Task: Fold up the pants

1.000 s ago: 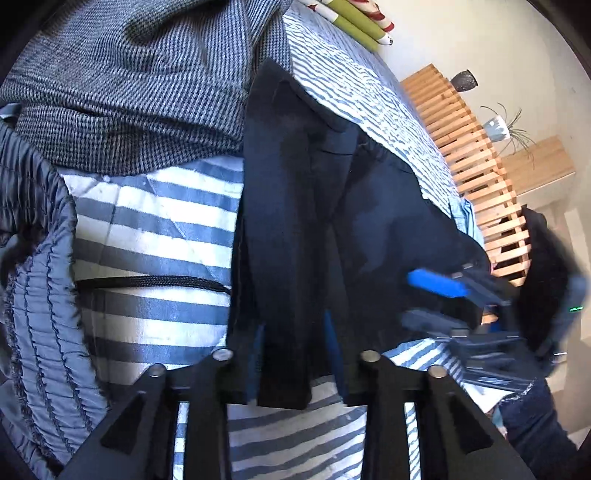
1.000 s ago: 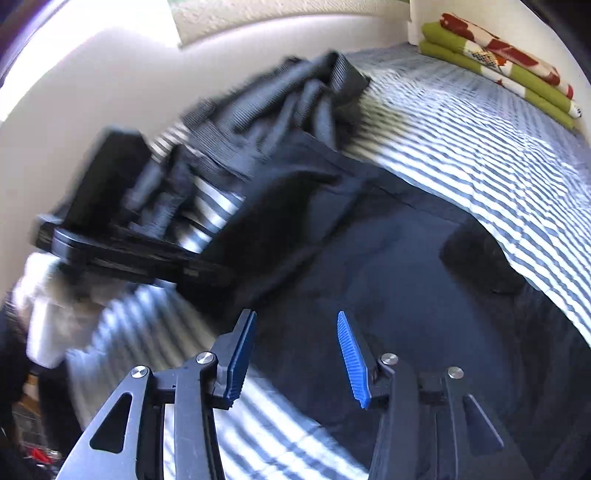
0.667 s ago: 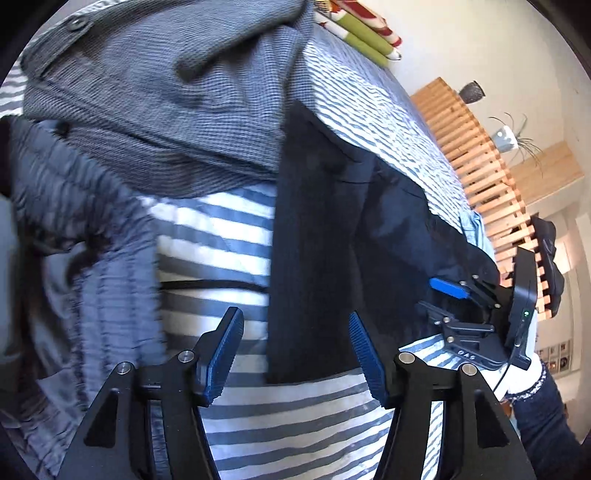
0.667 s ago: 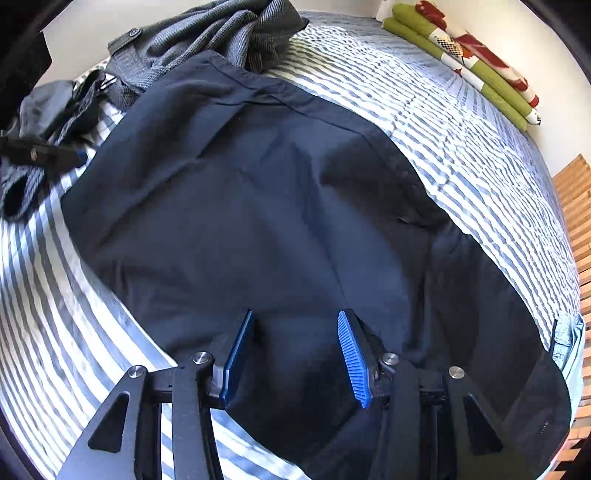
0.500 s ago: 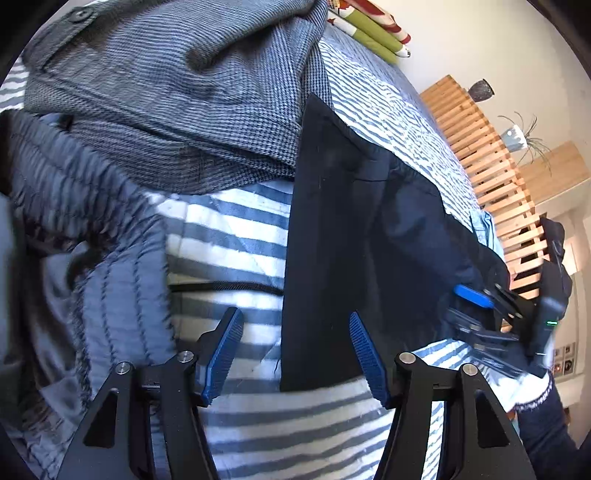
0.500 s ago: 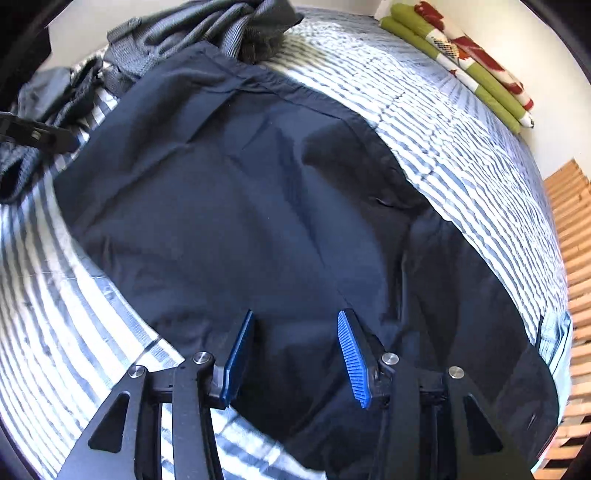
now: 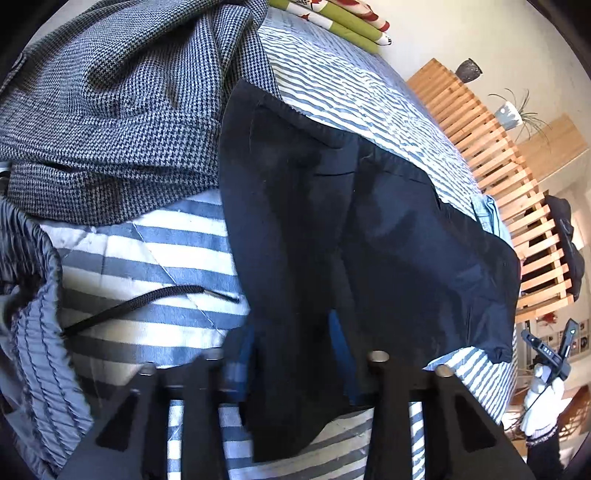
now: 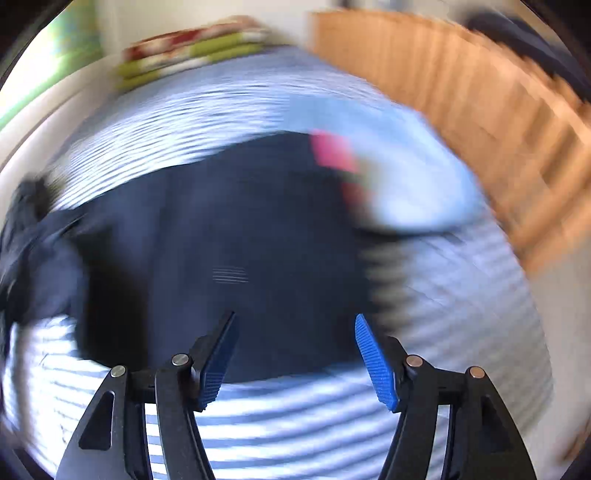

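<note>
Dark navy pants lie spread across the striped bed sheet. My left gripper is closing on their near edge. The dark cloth fills the gap between its blue pads and hangs down over the fingers. The right wrist view is heavily blurred. In it my right gripper hovers over the near rim of the pants. Its jaws are opening, and no cloth is between the pads. The left wrist view also catches the right gripper at the far right, in a white-gloved hand beyond the bed's corner.
A grey houndstooth garment is heaped beside the pants, and a grey pleated garment with a black drawstring lies at the left. Green and red pillows sit at the bed's head. A wooden slatted frame borders it. A light blue garment lies near the pants.
My left gripper stood open over the pants' edge and has now closed around it. The right gripper swung quickly away towards the bed's corner, rolled, and widened its jaws.
</note>
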A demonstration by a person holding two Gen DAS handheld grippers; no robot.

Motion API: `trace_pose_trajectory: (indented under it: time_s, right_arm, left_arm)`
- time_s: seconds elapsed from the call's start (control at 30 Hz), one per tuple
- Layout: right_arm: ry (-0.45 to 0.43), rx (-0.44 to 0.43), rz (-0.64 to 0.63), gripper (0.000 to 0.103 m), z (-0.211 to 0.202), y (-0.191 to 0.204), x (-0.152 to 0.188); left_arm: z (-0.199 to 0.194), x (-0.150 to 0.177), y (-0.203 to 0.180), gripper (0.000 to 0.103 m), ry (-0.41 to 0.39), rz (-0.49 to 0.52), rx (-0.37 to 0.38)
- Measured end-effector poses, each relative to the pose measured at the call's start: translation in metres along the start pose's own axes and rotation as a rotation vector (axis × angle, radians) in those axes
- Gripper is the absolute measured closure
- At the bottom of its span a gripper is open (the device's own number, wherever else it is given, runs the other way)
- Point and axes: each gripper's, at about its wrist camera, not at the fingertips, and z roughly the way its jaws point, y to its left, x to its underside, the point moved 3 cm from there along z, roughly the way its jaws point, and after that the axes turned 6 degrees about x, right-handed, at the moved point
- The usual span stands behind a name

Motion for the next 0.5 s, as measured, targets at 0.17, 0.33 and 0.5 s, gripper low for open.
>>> trace_pose_trajectory:
  time_s: [0.17, 0.33, 0.5]
  right_arm:
    - [0.103, -0.077, 0.169, 0.041, 0.035, -0.058, 0.012]
    - [0.163, -0.259, 0.259, 0.039, 0.065, -0.051, 0.02]
    - [0.141, -0.253, 0.32, 0.082, 0.067, -0.039, 0.009]
  left_arm:
    - [-0.002, -0.002, -0.013, 0.095, -0.004, -0.005, -0.002]
    - [-0.003, -0.011, -0.019, 0.099, -0.012, -0.016, -0.015]
    - [-0.006, -0.016, -0.032, 0.101, -0.043, -0.042, 0.004]
